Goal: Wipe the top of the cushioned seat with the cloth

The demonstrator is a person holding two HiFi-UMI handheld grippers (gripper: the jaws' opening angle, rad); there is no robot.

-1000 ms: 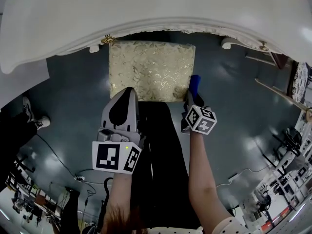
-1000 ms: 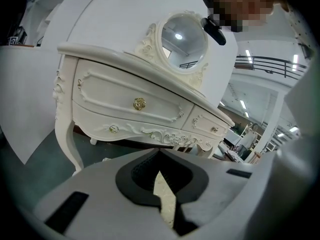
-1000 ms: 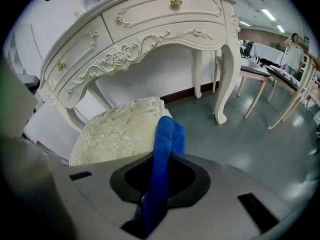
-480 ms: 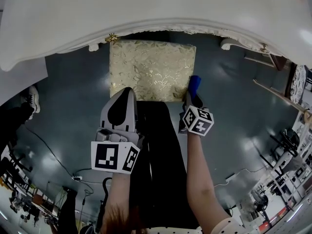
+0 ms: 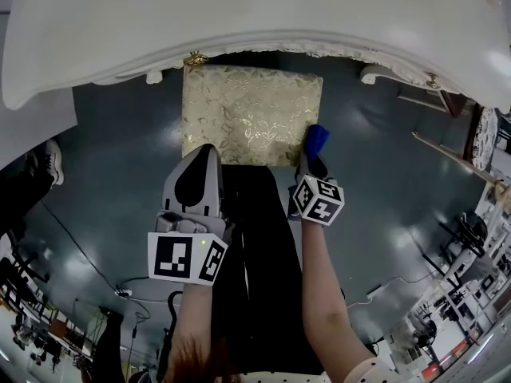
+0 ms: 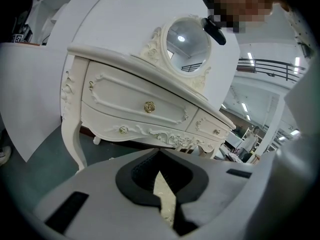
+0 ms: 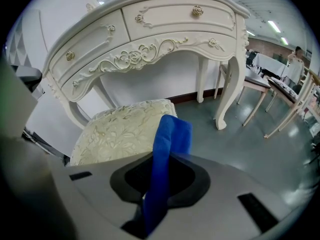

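Right gripper (image 7: pixel 159 186) is clamped on the folded blue cloth (image 7: pixel 168 144), just off the near right corner of the gold-patterned cushioned seat (image 5: pixel 251 115). Left gripper (image 6: pixel 161 186) has jaws together, empty. Wipe looks unstarted; the whole top remains.

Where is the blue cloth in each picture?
Head view: the blue cloth sits right of centre, at the cushioned seat's right edge, sticking out of the right gripper.
Left gripper view: not in it.
Right gripper view: bottom centre, pinched between the jaws, in front of the seat.
Shared landmark: the white dressing table, in all three views.
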